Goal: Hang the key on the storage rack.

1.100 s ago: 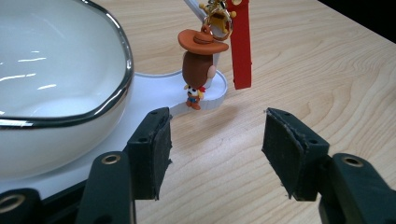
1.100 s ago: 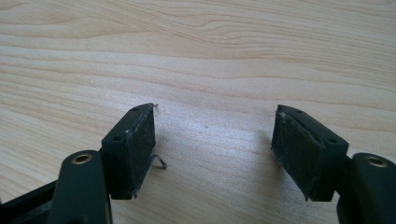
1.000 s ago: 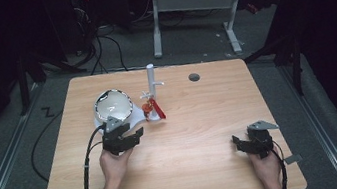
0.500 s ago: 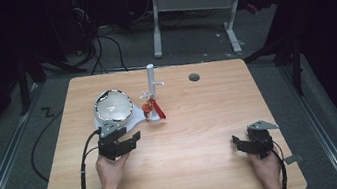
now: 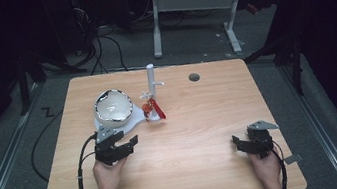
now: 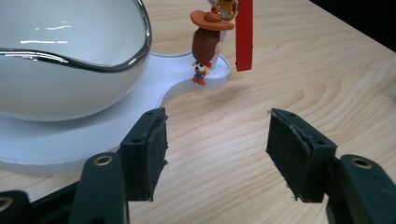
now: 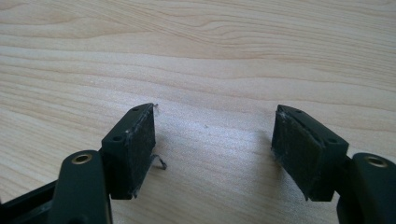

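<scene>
A white bowl with a silver rim [image 5: 114, 107] [image 6: 65, 56] sits on a flat white base [image 5: 135, 121] [image 6: 56, 144] at the table's left middle. At the base's right end a white post [image 5: 151, 82] rises, and a small cowboy-hat figure [image 5: 147, 108] [image 6: 208, 42] and a red strap [image 5: 158, 110] [image 6: 244, 35] hang from it. My left gripper [image 5: 124, 140] [image 6: 217, 140] rests just in front of the base, pointing at it. Its jaws have just been opening and nothing lies between them. My right gripper [image 5: 239, 145] [image 7: 215, 135] stands open over bare wood near the front right.
The wooden table [image 5: 200, 120] has a dark round grommet hole [image 5: 194, 77] near its far edge. Black cables trail from both grippers over the front edge. Beyond the table stand a white desk frame [image 5: 193, 5] and floor cables.
My left gripper has drawn back a little from the bowl toward the near edge, and its jaws stand wider apart. The right gripper has not moved.
</scene>
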`<state>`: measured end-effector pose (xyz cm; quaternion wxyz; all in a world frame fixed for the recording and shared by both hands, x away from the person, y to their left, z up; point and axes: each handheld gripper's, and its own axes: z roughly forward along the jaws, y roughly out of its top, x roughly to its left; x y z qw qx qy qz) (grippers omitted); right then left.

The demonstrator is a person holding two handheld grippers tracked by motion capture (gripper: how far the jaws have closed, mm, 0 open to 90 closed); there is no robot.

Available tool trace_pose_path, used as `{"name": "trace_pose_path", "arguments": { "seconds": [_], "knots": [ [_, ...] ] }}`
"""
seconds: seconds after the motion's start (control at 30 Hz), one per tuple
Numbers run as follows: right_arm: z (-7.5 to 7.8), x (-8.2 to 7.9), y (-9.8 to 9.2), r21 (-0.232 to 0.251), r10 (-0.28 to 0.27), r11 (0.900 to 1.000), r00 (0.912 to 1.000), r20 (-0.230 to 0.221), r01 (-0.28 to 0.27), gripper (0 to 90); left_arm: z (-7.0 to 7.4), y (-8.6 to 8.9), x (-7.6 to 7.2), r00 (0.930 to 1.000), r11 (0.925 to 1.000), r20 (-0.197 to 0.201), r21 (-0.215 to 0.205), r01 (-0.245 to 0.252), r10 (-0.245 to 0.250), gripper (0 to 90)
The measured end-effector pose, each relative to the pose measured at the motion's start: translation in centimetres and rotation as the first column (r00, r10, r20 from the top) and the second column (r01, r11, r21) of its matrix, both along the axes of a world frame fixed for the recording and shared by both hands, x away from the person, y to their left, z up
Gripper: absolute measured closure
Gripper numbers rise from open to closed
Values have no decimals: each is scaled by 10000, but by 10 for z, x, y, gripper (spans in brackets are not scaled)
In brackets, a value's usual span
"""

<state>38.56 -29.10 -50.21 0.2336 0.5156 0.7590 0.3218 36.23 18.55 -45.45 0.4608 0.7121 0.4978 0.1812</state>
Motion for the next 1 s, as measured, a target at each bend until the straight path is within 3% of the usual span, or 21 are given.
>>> {"name": "trace_pose_path", "arguments": {
  "seconds": [1.0],
  "knots": [
    [0, 0, 0, 10, -13, 10000, 10000, -9, 13, 308, -13, 7, -20, 9996, 9997, -133, 66, -252, 252, 375]
  ]
}}
